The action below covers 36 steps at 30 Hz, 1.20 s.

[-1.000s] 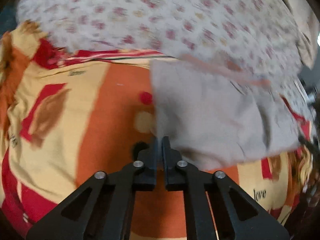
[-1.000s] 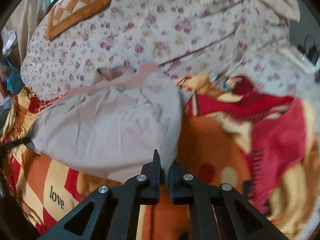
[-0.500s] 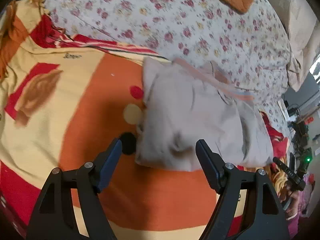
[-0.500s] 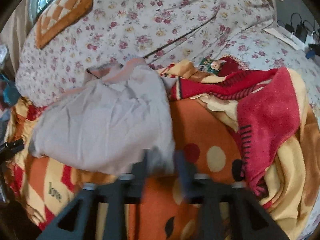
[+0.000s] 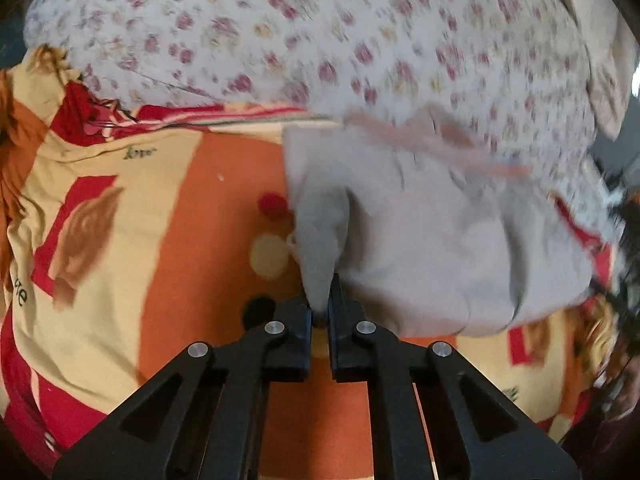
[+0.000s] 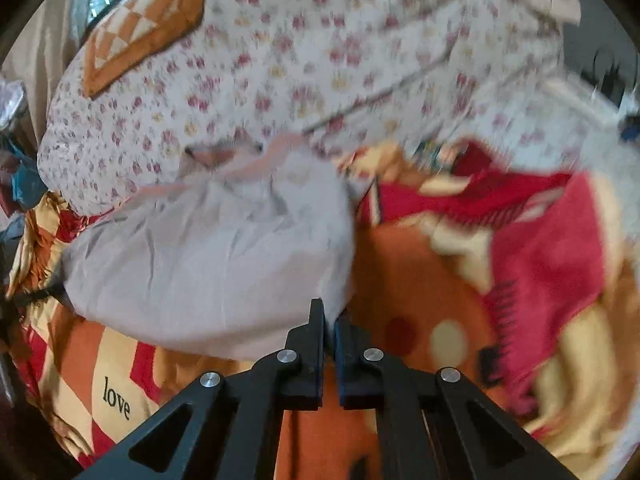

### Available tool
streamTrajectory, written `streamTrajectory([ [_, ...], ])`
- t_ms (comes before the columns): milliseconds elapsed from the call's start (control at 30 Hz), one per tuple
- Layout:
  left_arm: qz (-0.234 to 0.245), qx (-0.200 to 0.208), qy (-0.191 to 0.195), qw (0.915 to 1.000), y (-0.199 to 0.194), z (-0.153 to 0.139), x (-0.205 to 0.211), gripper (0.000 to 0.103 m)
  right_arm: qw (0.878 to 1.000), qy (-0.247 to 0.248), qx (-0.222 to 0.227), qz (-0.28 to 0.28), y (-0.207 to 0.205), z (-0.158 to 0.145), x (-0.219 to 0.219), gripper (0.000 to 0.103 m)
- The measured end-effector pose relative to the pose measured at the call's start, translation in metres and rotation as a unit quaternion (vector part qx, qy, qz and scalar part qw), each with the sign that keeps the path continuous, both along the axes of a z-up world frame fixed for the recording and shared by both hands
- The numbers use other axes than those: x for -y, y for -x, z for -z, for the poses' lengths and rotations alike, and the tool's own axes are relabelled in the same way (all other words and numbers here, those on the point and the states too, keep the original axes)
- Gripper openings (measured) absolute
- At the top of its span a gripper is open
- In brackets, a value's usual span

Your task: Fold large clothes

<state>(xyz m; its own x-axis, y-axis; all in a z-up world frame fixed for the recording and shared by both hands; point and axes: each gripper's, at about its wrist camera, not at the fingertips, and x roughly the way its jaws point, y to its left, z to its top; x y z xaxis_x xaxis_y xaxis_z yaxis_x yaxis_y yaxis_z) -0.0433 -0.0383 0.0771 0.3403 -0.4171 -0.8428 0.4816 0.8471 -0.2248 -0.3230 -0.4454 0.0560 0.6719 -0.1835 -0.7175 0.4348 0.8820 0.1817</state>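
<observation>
Jaws pinching garment [image 5: 432, 240] corners, pale grey, rumpled, pink-trimmed

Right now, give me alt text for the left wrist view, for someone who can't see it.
The left gripper is shut on a pulled-up corner of a pale grey garment, which lies on an orange, cream and red blanket. A floral sheet fills the blurred background.

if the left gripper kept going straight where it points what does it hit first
The grey garment: the left gripper is already shut on a pulled-up fold of it. Past that fold, probably the orange blanket underneath, though blur makes depth unclear.
</observation>
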Motion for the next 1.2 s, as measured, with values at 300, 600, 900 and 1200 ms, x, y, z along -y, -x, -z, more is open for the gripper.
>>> streamTrajectory([
  [300, -0.027, -0.025, -0.036, 0.9987, 0.002, 0.023, -0.002, 0.006, 0.997, -0.047, -0.033, 0.044, 0.03, 0.032, 0.033, 0.0],
  [600, -0.059, 0.046, -0.007, 0.9972, 0.025, -0.024, 0.022, 0.05, 0.999, -0.02, 0.036, -0.032, -0.001, -0.021, -0.027, 0.051],
  [900, -0.057, 0.06, -0.095, 0.992, 0.002, 0.035, 0.08, 0.05, 0.993, -0.011, 0.019, -0.118, -0.13, -0.009, -0.091, 0.051],
  [1200, -0.044, 0.075, -0.11, 0.9901, -0.005, 0.049, 0.087, 0.054, 0.995, 0.049, -0.061, -0.07, -0.229, 0.07, -0.078, 0.05],
])
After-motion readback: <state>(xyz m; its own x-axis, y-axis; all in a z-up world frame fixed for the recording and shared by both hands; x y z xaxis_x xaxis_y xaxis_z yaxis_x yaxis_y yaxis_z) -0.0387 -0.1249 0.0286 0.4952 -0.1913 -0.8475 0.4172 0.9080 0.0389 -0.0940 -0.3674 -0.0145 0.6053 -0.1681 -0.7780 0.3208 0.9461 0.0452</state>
